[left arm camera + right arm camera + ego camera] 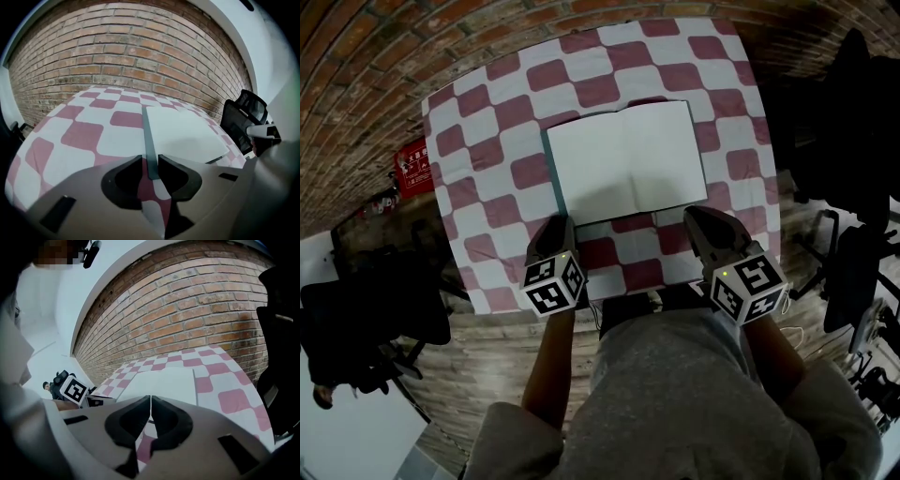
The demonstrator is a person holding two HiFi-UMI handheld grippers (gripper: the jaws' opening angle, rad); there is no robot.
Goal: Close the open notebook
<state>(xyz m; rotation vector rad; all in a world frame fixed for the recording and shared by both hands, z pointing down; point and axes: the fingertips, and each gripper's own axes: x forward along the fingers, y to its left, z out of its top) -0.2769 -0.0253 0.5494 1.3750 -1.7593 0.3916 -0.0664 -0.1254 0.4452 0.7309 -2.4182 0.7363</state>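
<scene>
The notebook (pixel 628 159) lies open and flat on the red-and-white checked cloth (pixel 487 159), its blank white pages up and a dark teal cover edge (pixel 147 136) showing along its left side. My left gripper (pixel 555 225) sits at the near left corner of the book. Its jaws are open, and the near end of that cover edge lies in the gap of the left gripper (pixel 150 161). My right gripper (pixel 698 217) rests low by the near right corner of the notebook (pixel 164 383). The right gripper (pixel 150 401) is shut with nothing between its jaws.
The cloth covers a small table against a brick wall (pixel 140 51). A black chair (pixel 853 141) stands at the right, and another dark chair (pixel 375 328) at the left. A red sign (pixel 414 167) is beyond the table's left edge. The person's lap (pixel 675 375) is at the near edge.
</scene>
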